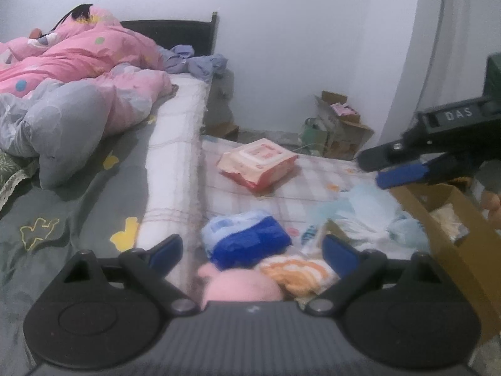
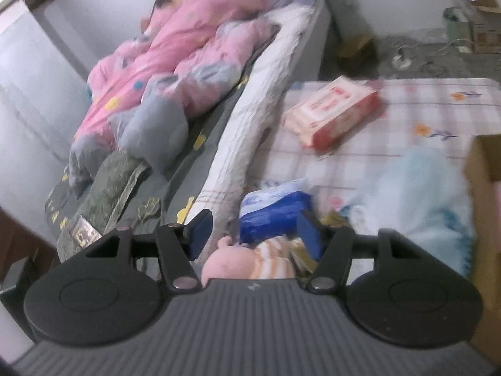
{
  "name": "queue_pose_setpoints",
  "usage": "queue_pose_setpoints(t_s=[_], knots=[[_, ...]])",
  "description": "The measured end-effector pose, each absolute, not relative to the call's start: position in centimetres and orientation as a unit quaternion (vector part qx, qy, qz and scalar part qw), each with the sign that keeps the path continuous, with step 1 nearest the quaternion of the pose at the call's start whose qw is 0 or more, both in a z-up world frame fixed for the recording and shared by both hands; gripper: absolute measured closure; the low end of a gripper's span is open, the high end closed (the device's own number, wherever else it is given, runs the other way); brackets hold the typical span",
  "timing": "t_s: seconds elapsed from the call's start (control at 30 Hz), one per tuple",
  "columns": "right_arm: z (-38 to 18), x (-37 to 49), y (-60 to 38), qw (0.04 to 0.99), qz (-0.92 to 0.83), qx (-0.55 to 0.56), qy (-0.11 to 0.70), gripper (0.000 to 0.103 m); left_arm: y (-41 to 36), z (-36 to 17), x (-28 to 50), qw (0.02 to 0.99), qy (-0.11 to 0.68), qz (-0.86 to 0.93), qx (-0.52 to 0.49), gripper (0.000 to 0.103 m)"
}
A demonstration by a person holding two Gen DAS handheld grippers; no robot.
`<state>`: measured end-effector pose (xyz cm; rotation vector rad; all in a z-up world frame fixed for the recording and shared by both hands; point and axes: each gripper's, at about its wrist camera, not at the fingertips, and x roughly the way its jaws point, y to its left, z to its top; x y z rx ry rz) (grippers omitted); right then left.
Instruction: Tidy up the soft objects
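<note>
Pink plush point(image 1: 241, 291) below spread left claw point(image 1: 253, 250); right claw point(image 2: 253, 235) spread, empty; cardboard box point(image 1: 463, 219) contents unclear.

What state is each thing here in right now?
Left hand-held gripper: open, empty.
Right hand-held gripper: open, empty.
Brown cardboard box: open-topped.
Pink-and-red wipes packet: lying flat, lid shut.
Blue plastic packet: lying flat.
Pink plush doll: lying down.
</note>
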<state>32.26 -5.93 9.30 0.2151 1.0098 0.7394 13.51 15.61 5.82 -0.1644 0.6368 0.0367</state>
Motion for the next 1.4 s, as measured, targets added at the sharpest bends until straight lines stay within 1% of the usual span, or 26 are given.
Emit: queue_pose_setpoints(t_s=[0.1,0.17,0.2,0.27,0.4,0.57,0.73,0.83,0.9,0.93,1.0,1.03,1.07,1.17,1.2,1.27,1.4], knots=[[7.8,34.5,-2.5,0.792,0.353,0.085,0.491,0.041,16.1,5.1,15.6,0.942,0.324,0.019,-0.080,0.012],[6.8,35.9,-1.1,0.783,0.358,0.077,0.503,0.040,16.4,4.5,17.0,0.939,0.335,0.019,-0.079,0.024],[6.1,36.8,-0.3,0.780,0.357,0.074,0.509,0.039,16.5,4.1,17.6,0.936,0.342,0.018,-0.079,0.026],[4.6,38.7,1.3,0.772,0.355,0.064,0.523,0.037,16.7,3.4,19.0,0.931,0.355,0.015,-0.083,0.035],[1.1,42.8,3.6,0.754,0.344,0.053,0.557,0.035,17.0,2.1,21.3,0.924,0.374,0.014,-0.082,0.046],[-3.6,47.1,5.0,0.731,0.326,0.052,0.597,0.033,17.0,0.4,23.5,0.912,0.404,0.019,-0.072,0.063],[-7.9,49.6,6.0,0.704,0.310,0.051,0.637,0.029,17.0,-1.0,24.7,0.901,0.430,0.022,-0.062,0.070],[-9.8,50.0,6.5,0.690,0.299,0.042,0.658,0.028,17.3,-1.7,25.0,0.893,0.444,0.027,-0.065,0.071],[-10.7,49.9,6.8,0.678,0.304,0.050,0.668,0.022,17.6,-2.1,25.1,0.889,0.453,0.028,-0.070,0.072],[-10.9,49.9,7.0,0.679,0.308,0.054,0.665,0.021,17.7,-2.2,25.0,0.886,0.456,0.027,-0.072,0.072],[-10.8,49.5,7.4,0.673,0.319,0.050,0.665,0.028,17.7,-2.5,25.0,0.883,0.462,0.025,-0.077,0.072],[-10.9,49.3,7.5,0.670,0.323,0.055,0.667,0.034,17.7,-2.6,25.0,0.881,0.465,0.023,-0.079,0.073],[-10.8,49.1,7.6,0.670,0.324,0.056,0.666,0.045,17.8,-2.7,25.1,0.880,0.467,0.021,-0.083,0.073],[-9.5,48.7,7.7,0.685,0.334,0.059,0.645,0.063,17.9,-2.7,25.0,0.881,0.463,0.021,-0.090,0.073],[-8.9,48.6,7.7,0.692,0.339,0.058,0.635,0.065,18.0,-2.6,25.0,0.882,0.462,0.019,-0.094,0.073],[-7.4,48.0,7.8,0.706,0.347,0.049,0.615,0.073,18.1,-2.4,24.8,0.882,0.460,0.017,-0.100,0.073],[-4.1,46.2,7.8,0.738,0.359,0.018,0.571,0.076,17.9,-1.6,24.0,0.887,0.450,0.009,-0.107,0.073]])
